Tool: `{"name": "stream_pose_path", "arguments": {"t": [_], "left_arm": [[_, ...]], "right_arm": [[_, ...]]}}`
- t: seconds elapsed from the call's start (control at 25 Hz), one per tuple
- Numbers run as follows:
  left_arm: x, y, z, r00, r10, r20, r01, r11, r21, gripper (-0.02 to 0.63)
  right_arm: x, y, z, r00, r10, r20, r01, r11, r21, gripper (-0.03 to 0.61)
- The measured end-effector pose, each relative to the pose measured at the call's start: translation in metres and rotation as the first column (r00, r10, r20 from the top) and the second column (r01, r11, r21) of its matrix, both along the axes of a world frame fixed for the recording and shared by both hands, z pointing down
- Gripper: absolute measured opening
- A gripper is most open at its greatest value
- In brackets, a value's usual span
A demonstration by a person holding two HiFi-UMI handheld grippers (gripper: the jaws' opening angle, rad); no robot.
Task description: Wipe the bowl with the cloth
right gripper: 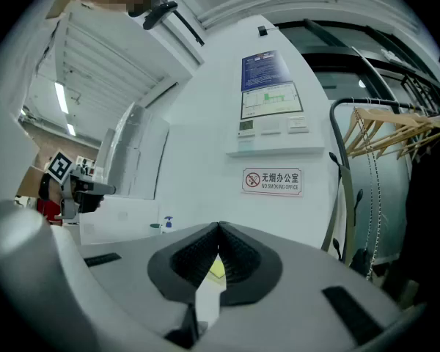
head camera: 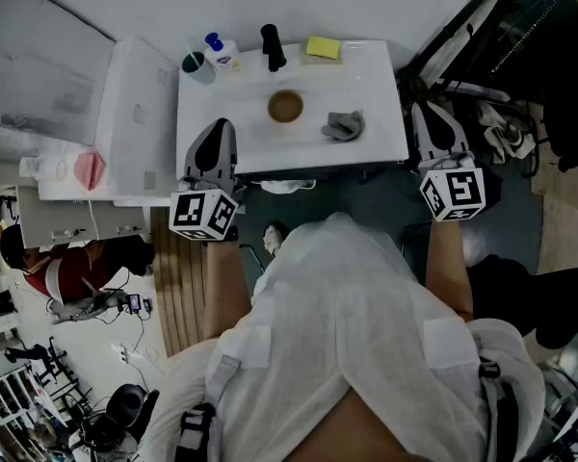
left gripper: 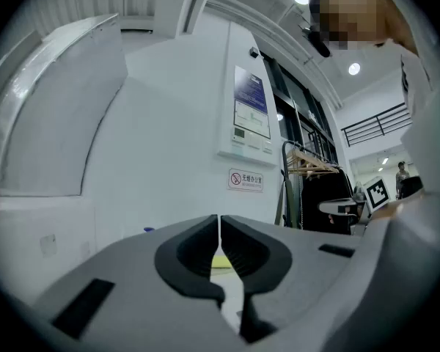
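Observation:
A brown bowl (head camera: 285, 106) stands near the middle of the white table (head camera: 226, 133). To its right lies a crumpled grey cloth (head camera: 344, 124). My left gripper (head camera: 215, 152) is held level over the table's near left edge, jaws shut with nothing between them. My right gripper (head camera: 436, 128) hovers just off the table's near right corner, also shut and empty. Both are apart from the bowl and the cloth. In the left gripper view (left gripper: 219, 229) and the right gripper view (right gripper: 218, 235) the jaws meet, and a sliver of yellow shows through each gap.
At the table's back stand a teal cup (head camera: 195, 64), a blue-capped pump bottle (head camera: 222, 53), a black bottle (head camera: 272, 47) and a yellow sponge (head camera: 322, 48). A white cabinet (head camera: 135, 118) is at the left; a rack with hangers (head camera: 501, 133) stands at the right.

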State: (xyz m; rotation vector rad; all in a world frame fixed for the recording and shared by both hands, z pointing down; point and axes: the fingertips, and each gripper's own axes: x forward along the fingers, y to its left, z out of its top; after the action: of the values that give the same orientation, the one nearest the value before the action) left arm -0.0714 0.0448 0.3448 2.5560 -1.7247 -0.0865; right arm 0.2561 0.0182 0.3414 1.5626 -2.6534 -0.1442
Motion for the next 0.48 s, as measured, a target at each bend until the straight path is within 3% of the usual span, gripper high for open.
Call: {"name": "stream_pose_path", "arguments": {"t": [0.28,0.48], "left_arm": [[0.0002,-0.0004,0.0021,1.0,0.007,0.001,-0.007,1.0,-0.011,0.018],[0.0002,0.0021,0.0084,1.0,-0.009,0.01,0.01,0.999,-0.031,0.018]], "right_arm": [[-0.003,-0.0006,0.0009,1.0,-0.008,-0.002,0.008,1.0,-0.01,0.026],[-0.0024,-0.0009,0.0076,0.998,-0.031,0.049,0.033,0.999,-0.038,0.026]]}}
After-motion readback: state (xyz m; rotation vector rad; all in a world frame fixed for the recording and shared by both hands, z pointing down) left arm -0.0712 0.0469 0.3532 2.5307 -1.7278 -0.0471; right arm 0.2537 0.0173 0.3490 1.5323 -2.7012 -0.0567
